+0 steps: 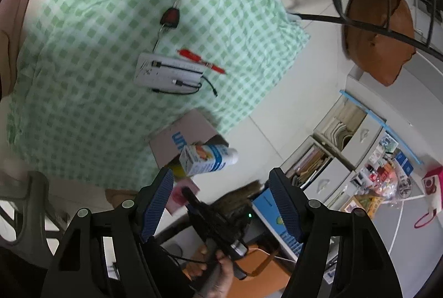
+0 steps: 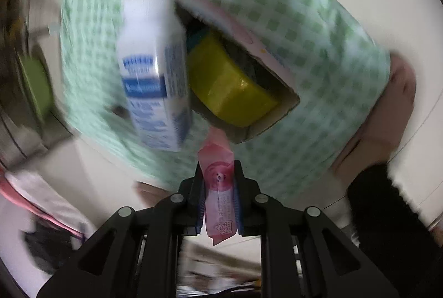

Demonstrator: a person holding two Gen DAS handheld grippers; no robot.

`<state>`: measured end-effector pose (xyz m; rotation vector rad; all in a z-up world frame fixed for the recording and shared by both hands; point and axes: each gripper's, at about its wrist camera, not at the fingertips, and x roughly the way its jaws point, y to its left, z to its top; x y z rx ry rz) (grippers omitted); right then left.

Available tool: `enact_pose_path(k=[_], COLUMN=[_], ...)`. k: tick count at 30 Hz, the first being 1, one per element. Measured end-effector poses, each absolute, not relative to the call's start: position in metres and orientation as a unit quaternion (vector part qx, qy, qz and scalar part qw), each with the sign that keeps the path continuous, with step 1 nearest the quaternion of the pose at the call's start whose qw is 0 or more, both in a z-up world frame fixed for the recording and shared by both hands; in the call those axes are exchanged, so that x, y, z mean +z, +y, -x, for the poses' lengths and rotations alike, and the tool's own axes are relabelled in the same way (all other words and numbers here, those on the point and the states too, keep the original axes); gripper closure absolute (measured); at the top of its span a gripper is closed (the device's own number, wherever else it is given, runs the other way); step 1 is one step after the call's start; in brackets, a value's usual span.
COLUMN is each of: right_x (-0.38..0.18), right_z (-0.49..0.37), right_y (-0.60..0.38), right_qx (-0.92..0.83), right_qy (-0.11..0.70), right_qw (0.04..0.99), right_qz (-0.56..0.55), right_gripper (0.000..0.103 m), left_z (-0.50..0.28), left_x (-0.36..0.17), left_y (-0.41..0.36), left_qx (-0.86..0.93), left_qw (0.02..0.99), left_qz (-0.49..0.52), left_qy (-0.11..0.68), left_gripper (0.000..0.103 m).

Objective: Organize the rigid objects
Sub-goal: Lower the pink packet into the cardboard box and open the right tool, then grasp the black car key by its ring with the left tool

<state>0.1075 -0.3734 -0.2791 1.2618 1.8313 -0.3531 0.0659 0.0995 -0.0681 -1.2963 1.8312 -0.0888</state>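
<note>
My left gripper (image 1: 221, 201) is open and empty. A white-and-blue carton (image 1: 208, 158) hangs in the air just beyond it, over an open cardboard box (image 1: 182, 137) at the edge of the green checked cloth (image 1: 110, 21). In the right wrist view the carton (image 2: 155, 71) is blurred beside the box opening (image 2: 277, 115), which holds a yellow object (image 2: 229, 87). My right gripper (image 2: 218, 181) is shut on a pink carton (image 2: 218, 187). On the cloth lie a car key (image 1: 170, 15), a red pen (image 1: 200, 61) and a white power bank with cables (image 1: 169, 73).
A brown bag (image 1: 379, 35) hangs on a dark chair frame at the right. White drawers with books (image 1: 340, 148) and a cluttered shelf (image 1: 387, 181) stand at the lower right. A grey chair arm (image 1: 30, 203) is at the lower left.
</note>
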Motion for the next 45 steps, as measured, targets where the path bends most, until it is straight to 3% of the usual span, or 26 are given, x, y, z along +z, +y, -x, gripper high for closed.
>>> enact_pose_path(k=[7, 23, 27, 28, 31, 36, 40, 45], right_x=[-0.303, -0.311, -0.302, -0.298, -0.282, -0.253, -0.221, -0.189], right_z=[-0.123, -0.13, -0.125, -0.122, -0.111, -0.08, -0.058, -0.066], right_y=[-0.338, -0.342, -0.34, -0.342, -0.35, -0.368, -0.369, -0.378], right_qx=[-0.084, -0.126, -0.149, -0.157, -0.202, -0.22, -0.21, -0.188], right_qy=[0.785, 0.75, 0.745, 0.739, 0.727, 0.666, 0.579, 0.501], right_qw=[0.478, 0.554, 0.544, 0.54, 0.525, 0.447, 0.383, 0.381], right_qz=[-0.385, -0.338, -0.357, -0.372, -0.394, -0.555, -0.689, -0.754], right_gripper=[0.084, 0.08, 0.07, 0.057, 0.033, 0.032, 0.008, 0.004], left_z=[-0.074, -0.072, -0.073, -0.073, -0.073, -0.076, -0.081, -0.096], left_x=[-0.064, -0.064, -0.064, -0.063, -0.062, -0.066, -0.073, -0.101], left_y=[0.096, 0.1, 0.1, 0.099, 0.099, 0.115, 0.133, 0.152], left_qx=[-0.047, -0.051, -0.049, -0.05, -0.056, -0.041, -0.008, 0.03], left_qw=[0.433, 0.426, 0.427, 0.426, 0.424, 0.43, 0.447, 0.502], left_qz=[0.527, 0.537, 0.537, 0.538, 0.54, 0.548, 0.548, 0.485], left_qy=[0.73, 0.727, 0.726, 0.726, 0.725, 0.716, 0.707, 0.716], left_gripper=[0.033, 0.033, 0.033, 0.033, 0.033, 0.033, 0.033, 0.033])
